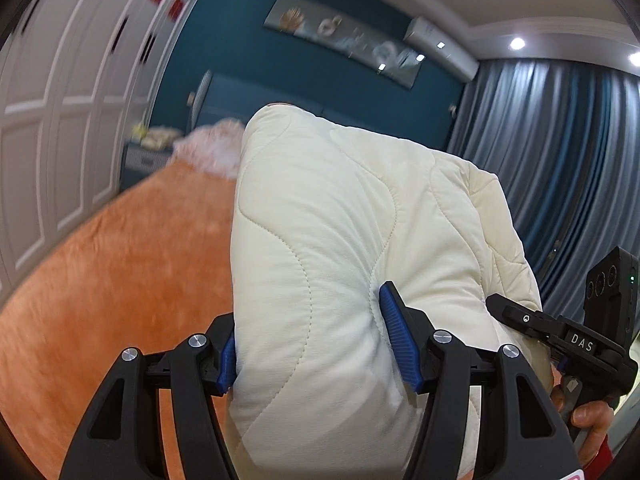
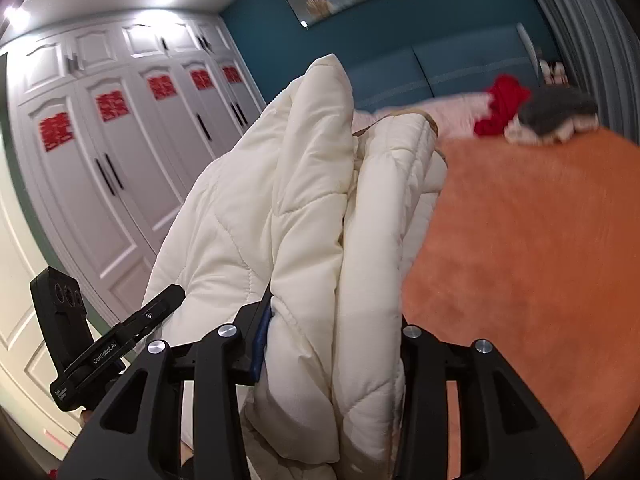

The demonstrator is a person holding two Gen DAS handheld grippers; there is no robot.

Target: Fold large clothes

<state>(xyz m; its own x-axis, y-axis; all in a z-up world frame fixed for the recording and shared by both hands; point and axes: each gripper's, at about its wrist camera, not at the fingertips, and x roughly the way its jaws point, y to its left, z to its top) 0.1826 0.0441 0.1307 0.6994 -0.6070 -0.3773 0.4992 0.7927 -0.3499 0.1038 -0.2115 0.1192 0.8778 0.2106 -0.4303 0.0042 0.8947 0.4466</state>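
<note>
1. On the left, our left gripper (image 1: 316, 344) is clamped on a thick wad of the cream quilted coat (image 1: 340, 216), its blue pads (image 1: 398, 340) sunk into the padding on both sides.
2. The coat bulges up and away from the jaws, held in the air above the orange bedspread (image 1: 120, 264), with the white wardrobe (image 1: 52, 120) off to the left.
3. Moving right, our right gripper (image 2: 332, 344) pinches several stacked layers of the same coat (image 2: 288, 208); its jaws sit narrower and only one blue pad (image 2: 262, 340) shows.
4. Further right there's bare orange bedspread (image 2: 528, 260), and at the far end a red garment (image 2: 502, 106) beside a grey and white pile (image 2: 556, 118).
5. We read this as the carry step: a gathered bundle heading for the bed, the fold not yet laid.
6. Next we need both grips kept firm and level, lowering onto the open bedspread short of that pile, so the layers land stacked rather than slumping.
</note>
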